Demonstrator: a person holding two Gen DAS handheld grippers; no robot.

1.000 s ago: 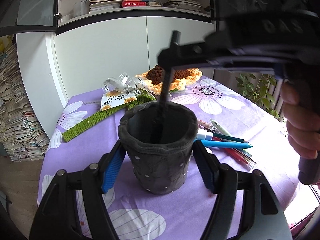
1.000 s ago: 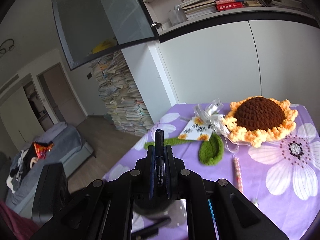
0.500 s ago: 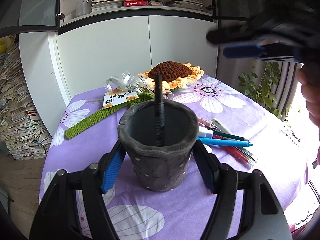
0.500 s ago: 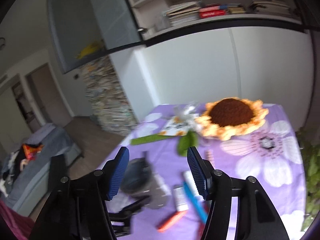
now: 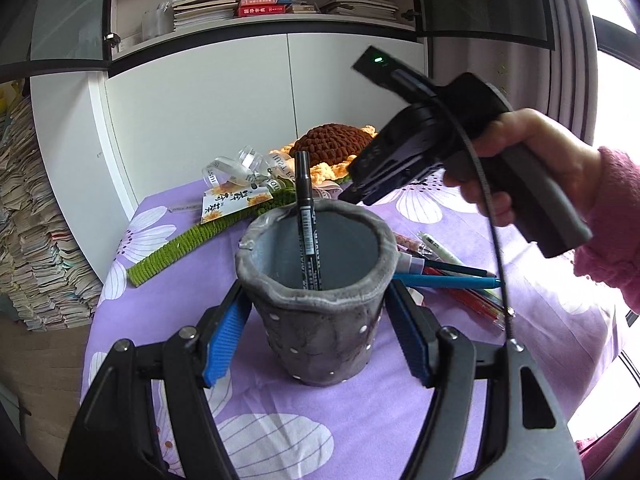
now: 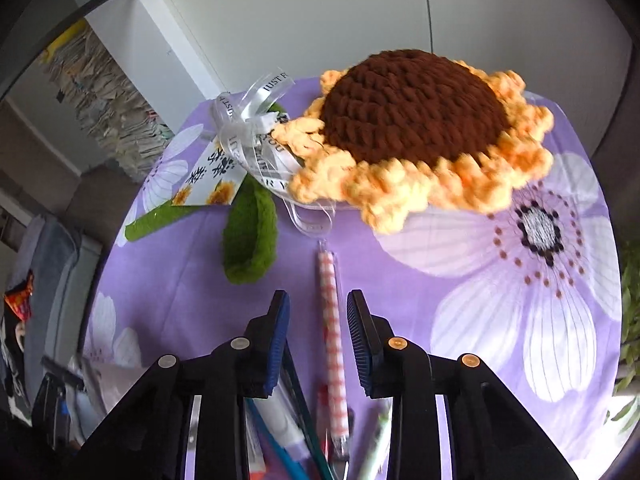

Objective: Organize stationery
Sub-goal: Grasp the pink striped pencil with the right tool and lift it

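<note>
A grey felt pen cup (image 5: pixel 320 312) stands on the purple flowered tablecloth (image 5: pixel 280 432). My left gripper (image 5: pixel 316 344) is shut on the cup, its blue pads against both sides. A black marker (image 5: pixel 307 236) stands inside the cup. Several loose pens (image 5: pixel 452 276) lie to the cup's right. My right gripper (image 6: pixel 319 332) is open and empty, hovering over a pink checked pen (image 6: pixel 332 336) that lies between its fingers. It also shows in the left wrist view (image 5: pixel 404 160), held by a hand above the pens.
A crocheted sunflower (image 6: pixel 416 136) with green stem (image 5: pixel 192 244), ribbon and card (image 6: pixel 216 176) lies at the back of the table. White cupboards and bookshelves stand behind. Stacked papers (image 5: pixel 24 248) are at the left. More pens (image 6: pixel 288 432) lie under my right gripper.
My right gripper let go of the black marker, which now stands in the cup. It opened, swung right and came down over the loose pens. My left gripper stayed on the cup.
</note>
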